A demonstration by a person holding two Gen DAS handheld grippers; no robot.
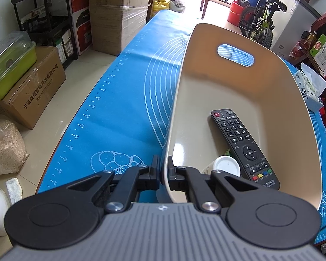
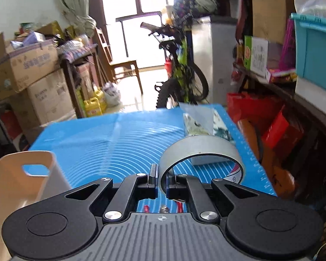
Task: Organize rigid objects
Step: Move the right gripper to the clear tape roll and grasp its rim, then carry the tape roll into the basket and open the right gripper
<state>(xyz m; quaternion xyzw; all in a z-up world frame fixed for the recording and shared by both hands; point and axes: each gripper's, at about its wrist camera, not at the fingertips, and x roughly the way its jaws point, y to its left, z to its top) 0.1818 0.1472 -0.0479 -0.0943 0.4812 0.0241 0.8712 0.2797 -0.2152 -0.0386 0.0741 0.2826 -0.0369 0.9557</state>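
Counts on the blue mat

One beige bin (image 1: 271,91), holding one black remote (image 1: 244,146) and one white-lidded cup (image 1: 225,166); one tape roll (image 2: 201,150); one tissue pack (image 2: 208,124) far right.

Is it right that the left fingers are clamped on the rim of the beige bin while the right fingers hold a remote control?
Not quite. The right wrist view shows the right fingers pinching a roll of grey tape. The remote control lies inside the beige bin, whose rim the left fingers do clamp.
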